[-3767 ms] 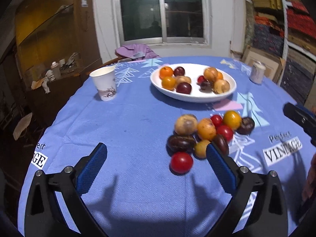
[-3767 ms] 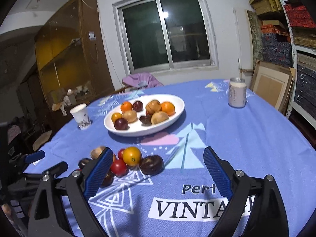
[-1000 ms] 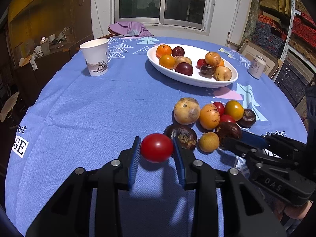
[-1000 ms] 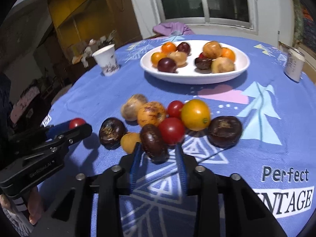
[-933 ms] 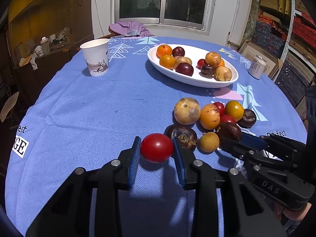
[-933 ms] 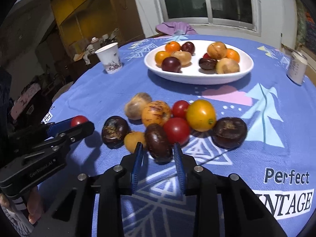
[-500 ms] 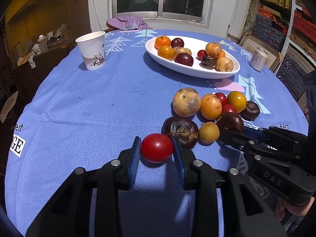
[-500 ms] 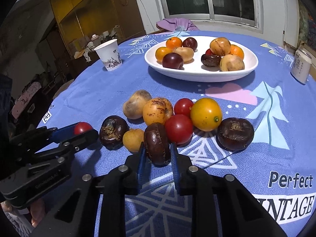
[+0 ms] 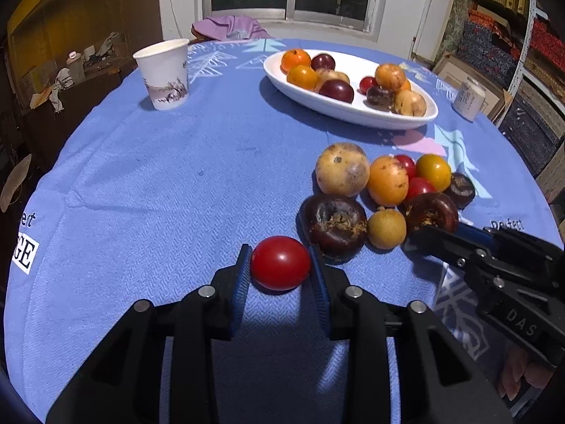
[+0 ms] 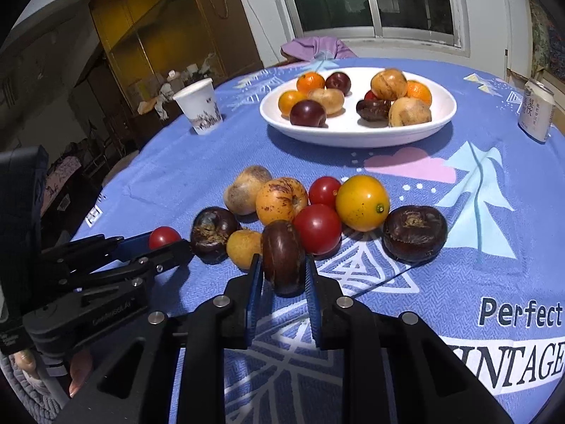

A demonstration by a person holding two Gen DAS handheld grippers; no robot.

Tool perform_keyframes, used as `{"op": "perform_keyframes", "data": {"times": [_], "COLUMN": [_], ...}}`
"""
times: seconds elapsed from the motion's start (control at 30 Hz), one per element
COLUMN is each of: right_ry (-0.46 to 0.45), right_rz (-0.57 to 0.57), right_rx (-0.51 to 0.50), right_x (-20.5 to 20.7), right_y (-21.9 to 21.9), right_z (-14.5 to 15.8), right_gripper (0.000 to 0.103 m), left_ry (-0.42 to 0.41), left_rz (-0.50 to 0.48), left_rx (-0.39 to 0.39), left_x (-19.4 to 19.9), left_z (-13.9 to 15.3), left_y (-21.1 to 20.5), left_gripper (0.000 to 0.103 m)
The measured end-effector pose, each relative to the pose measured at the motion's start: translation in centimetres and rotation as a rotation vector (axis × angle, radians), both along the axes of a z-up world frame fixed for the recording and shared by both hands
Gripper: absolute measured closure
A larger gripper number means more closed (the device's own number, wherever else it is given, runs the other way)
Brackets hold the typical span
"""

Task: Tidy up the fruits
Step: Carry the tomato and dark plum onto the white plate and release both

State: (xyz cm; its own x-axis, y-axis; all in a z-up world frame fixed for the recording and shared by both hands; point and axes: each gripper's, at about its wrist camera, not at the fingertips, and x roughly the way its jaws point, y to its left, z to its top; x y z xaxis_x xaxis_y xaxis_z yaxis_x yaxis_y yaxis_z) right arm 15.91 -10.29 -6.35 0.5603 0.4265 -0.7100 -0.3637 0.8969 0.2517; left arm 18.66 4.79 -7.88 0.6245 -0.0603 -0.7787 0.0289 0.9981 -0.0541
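Observation:
My left gripper (image 9: 280,268) is shut on a red tomato (image 9: 280,262), held just above the blue tablecloth at the near left of the loose fruit pile. It also shows in the right wrist view (image 10: 163,236). My right gripper (image 10: 283,275) is shut on a dark brown fruit (image 10: 283,256) at the near edge of the pile; that fruit shows in the left wrist view (image 9: 430,213). Several loose fruits remain on the cloth, among them a yellow-orange fruit (image 10: 362,202) and a tan round fruit (image 9: 342,174). A white oval plate (image 10: 356,134) at the back holds several fruits.
A paper cup (image 9: 164,73) stands at the back left of the round table. A drink can (image 10: 536,113) stands at the right near the table edge. A purple cloth (image 9: 233,26) lies on a chair behind the table. Shelves stand at the right.
Both grippers closed from wide open: the left on the red tomato, the right on the dark brown fruit. Over the last second both have lifted slightly and moved toward the plate.

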Motion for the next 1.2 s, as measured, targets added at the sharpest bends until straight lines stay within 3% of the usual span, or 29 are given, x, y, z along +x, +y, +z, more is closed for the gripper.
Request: {"op": "perform_keyframes", "data": {"times": [0.2,0.4,0.6,0.73,1.0,1.2], "right_ry": [-0.137,-0.232,-0.317,-0.296,-0.082,0.005], "right_rz": [-0.054,-0.104,-0.178,-0.219,-0.204,-0.189], "right_rx": [0.109,0.125,0.135,0.114,0.014,-0.065], "right_x": [-2.2,-1.0,3.7,9.2,22.0,26.7], "right_y": [-3.5,-6.4,-8.2,-8.5,-6.3,-3.8], "right_z": [4.3,9.3,14.3,14.1,8.2,4.1], "right_gripper": [0.081,0.081,0.081,0.081,0.081,0.081], "left_ry": [-0.198,-0.279,-0.323,-0.269,-0.08,-0.075], "left_rz": [0.03,-0.024,-0.055,-0.071,-0.14,-0.139], "left_rx": [-0.027,-0.014,-0.007,-0.063,-0.061,-0.02], "left_x": [-1.6,0.8,5.7,9.8,16.2,17.4], "left_z": [5.2,11.4,15.0,13.6,5.0,3.2], "left_y": [0.1,-1.8,-4.6,-5.9,-8.7,-9.1], "left_gripper": [0.071,0.071,0.071,0.071,0.071,0.071]}}
